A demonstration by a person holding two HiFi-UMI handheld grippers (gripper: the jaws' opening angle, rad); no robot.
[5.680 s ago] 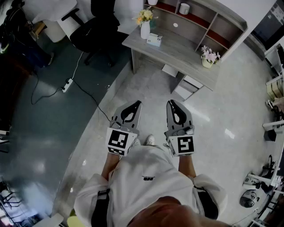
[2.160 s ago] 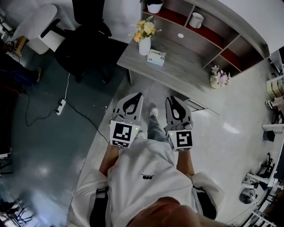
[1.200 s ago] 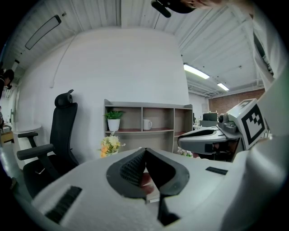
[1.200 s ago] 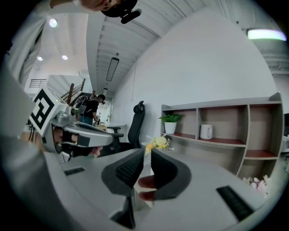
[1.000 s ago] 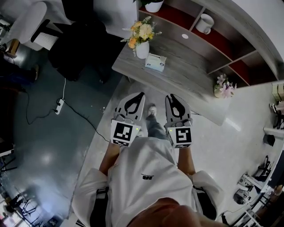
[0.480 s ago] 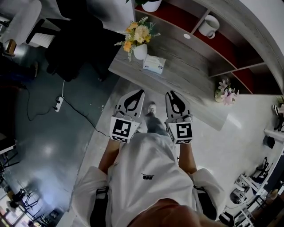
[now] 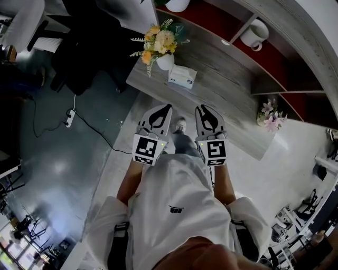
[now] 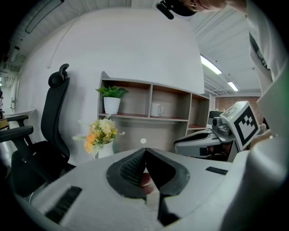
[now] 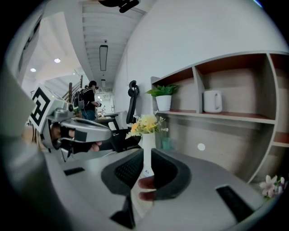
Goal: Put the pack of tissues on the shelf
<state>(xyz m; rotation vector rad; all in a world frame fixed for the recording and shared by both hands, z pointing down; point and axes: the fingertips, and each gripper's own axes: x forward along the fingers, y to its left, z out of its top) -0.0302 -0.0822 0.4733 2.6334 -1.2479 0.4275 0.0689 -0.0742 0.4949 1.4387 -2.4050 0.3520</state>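
The pack of tissues [image 7: 182,76], a pale blue-and-white box, lies on the grey desk [image 7: 227,95] beside a white vase of yellow flowers [image 7: 158,46]. The right gripper view shows it as a small teal box [image 9: 165,143] behind the vase. Above the desk runs the shelf [image 7: 211,18] with red boards. My left gripper [image 7: 167,107] and right gripper [image 7: 199,108] are held side by side, in front of the desk's near edge, short of the pack. Both have their jaws together with nothing in them.
On the shelf stand a white mug [image 7: 255,35] and a potted plant [image 7: 177,4]. A small pot of pink flowers [image 7: 269,116] sits at the desk's right end. A black office chair [image 7: 87,50] and a power strip [image 7: 69,117] are at the left.
The view has closed in on the desk: the desk, vase and tissue pack have grown larger and nearer. Both grippers stay shut, side by side.
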